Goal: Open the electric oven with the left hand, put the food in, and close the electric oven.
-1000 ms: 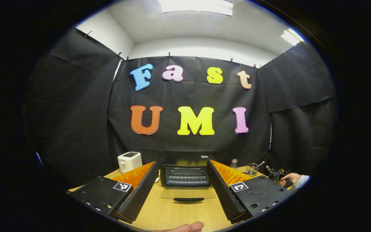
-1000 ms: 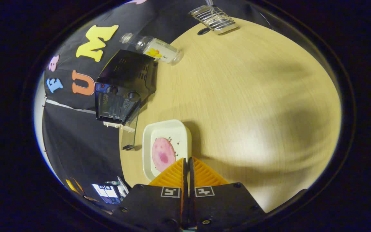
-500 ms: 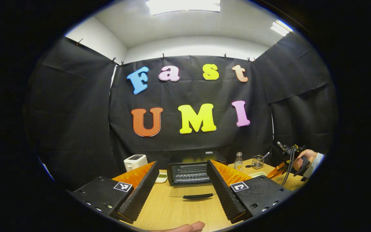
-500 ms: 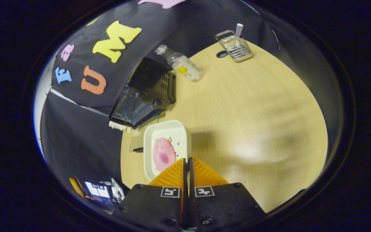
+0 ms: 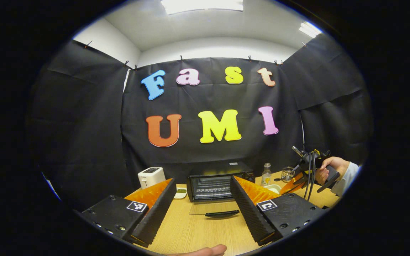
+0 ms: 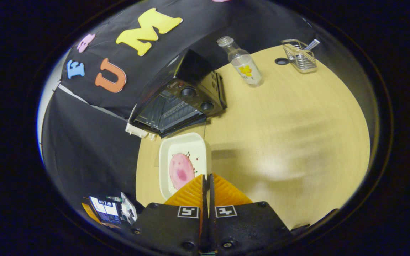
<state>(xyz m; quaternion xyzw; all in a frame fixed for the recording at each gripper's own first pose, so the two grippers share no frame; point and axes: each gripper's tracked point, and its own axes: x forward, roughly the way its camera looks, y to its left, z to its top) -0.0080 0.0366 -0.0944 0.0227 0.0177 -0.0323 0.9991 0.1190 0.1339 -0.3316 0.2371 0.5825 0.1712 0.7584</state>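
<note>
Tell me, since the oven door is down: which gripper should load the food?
Right. The right gripper is pinched on the white square dish of pink food, near the black electric oven; the left gripper is open.

one oven (image 5: 216, 184), one toaster (image 5: 151, 176), one bottle (image 6: 242, 64), maybe two dishes (image 6: 183, 164).

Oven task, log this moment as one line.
oven door open | left gripper open, empty | right gripper shut on plate rim
</note>
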